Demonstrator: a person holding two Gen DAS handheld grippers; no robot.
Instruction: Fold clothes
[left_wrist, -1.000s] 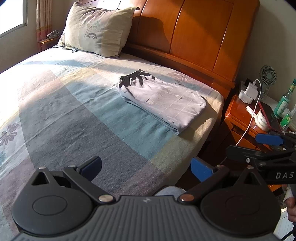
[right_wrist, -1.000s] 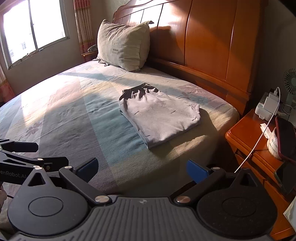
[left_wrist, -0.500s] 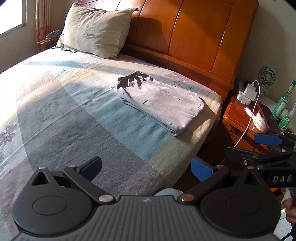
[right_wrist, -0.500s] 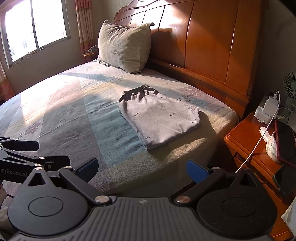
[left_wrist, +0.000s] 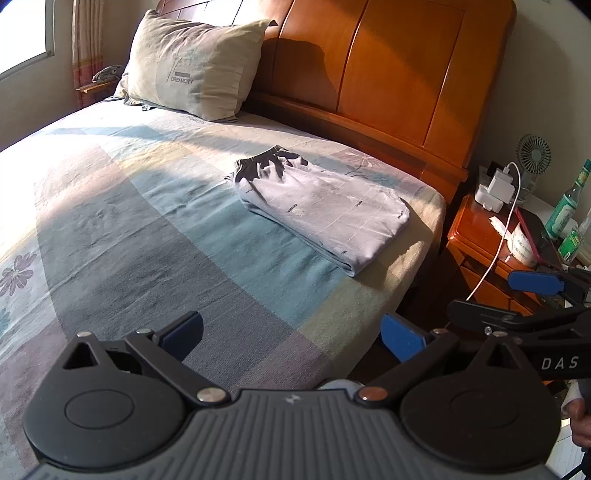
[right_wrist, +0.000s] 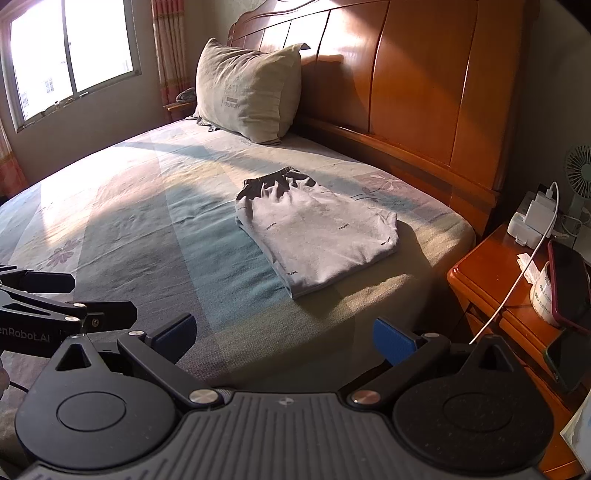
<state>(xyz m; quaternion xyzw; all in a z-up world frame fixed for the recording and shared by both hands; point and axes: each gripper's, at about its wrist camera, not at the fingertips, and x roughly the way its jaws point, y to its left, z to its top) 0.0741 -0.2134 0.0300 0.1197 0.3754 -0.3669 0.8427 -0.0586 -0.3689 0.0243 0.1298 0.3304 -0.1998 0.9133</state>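
Left wrist view took in the bed (left_wrist: 155, 236), its striped, faintly wrinkled sheet running up to a glossy panelled wooden headboard (left_wrist: 388, 70) with a plump beige pillow (left_wrist: 192, 66) leaning on it. Near the bed's right edge lay the grey garment (left_wrist: 325, 206), soft knit folded into a flat rectangle, well apart from both claws. Beside the bed stood a polished nightstand (right_wrist: 495, 280) cluttered with a charger (right_wrist: 532, 218) and phone (right_wrist: 569, 284); the left gripper (left_wrist: 291, 334) and right gripper (right_wrist: 284, 338) hung wide apart, empty.

Pillow (left_wrist: 192, 66), far left: "DREAMCITY". Right gripper (left_wrist: 554, 363) body: "DAS". Left gripper (right_wrist: 22, 334) body: "enRobot.AI", cut off.
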